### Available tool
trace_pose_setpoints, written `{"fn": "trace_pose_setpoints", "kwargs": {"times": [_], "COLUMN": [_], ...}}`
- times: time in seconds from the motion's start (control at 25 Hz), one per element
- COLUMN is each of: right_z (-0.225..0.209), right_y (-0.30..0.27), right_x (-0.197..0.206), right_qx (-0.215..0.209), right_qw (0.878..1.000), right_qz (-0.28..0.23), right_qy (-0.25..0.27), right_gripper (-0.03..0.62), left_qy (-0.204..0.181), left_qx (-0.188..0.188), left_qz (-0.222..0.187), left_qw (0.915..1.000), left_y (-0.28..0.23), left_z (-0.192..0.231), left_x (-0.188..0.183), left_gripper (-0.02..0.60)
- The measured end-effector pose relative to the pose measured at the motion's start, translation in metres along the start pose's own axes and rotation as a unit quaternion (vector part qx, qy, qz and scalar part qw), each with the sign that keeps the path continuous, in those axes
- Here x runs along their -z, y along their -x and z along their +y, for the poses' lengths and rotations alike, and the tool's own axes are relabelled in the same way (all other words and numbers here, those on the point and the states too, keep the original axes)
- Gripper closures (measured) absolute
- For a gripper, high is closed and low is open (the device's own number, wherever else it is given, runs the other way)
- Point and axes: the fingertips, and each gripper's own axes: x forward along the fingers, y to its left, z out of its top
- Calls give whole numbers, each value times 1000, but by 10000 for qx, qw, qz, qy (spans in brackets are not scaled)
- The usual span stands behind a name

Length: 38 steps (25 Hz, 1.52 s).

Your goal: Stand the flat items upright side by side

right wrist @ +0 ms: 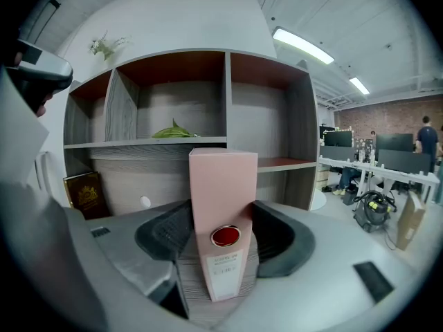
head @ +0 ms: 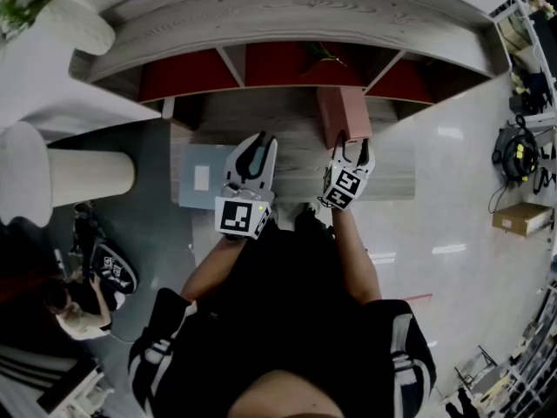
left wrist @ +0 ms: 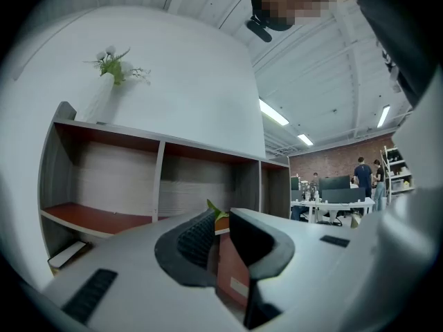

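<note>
A tall pink box (right wrist: 221,220) with a red seal stands upright on the wood-grain table (head: 296,129) in front of the shelf unit (head: 287,24). My right gripper (right wrist: 223,235) is shut on it, a pad against each side near its base; in the head view the pink box (head: 344,116) rises just beyond the right gripper (head: 352,151). A flat grey item (head: 202,177) lies on the table's left part. My left gripper (head: 258,142) hovers beside it, holding nothing. Its jaws leave only a narrow slit (left wrist: 223,251), through which the pink box shows.
A dark brown book (right wrist: 86,194) stands in the shelf's lower left bay. Green leaves (right wrist: 173,131) lie on the middle shelf board. A vase with a plant (left wrist: 111,64) tops the shelf. A person sits at lower left (head: 83,303); a cardboard box (head: 520,219) is on the floor at right.
</note>
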Motion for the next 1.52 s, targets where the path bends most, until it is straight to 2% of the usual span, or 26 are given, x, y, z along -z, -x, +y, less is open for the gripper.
{"fn": "trace_pose_setpoints", "kwargs": {"times": [0.24,0.48,0.8,1.0,1.28,1.52], "right_z": [14,21,22,26,34,53], "right_y": [2,3,-1,4,34,83], "right_x": [2,1,1,-2,2,7], "right_qx": [-90,-188,-258,-318,-289,-317], "right_qw": [9999,9991,9992,9993,9995,9995], "right_qz": [121,345,206,146,67,6], "right_qy": [84,-174,-227,-98,-48,-92], "right_gripper": [311,306,291,261,260,261], "left_qy": [6,5,43,67,142,263], "left_qx": [15,43,-70,-212,-185,-49], "left_qz": [-23,-46,2,-131,-203,-183], "left_qw": [10000,10000,10000,9997,9995,9995], "left_y": [-1,7,24,44,78,117], "left_z": [-1,-1,7,20,32,38], "left_x": [1,0,4,-2,-2,6], "left_gripper": [536,549,550,549,550,549]}}
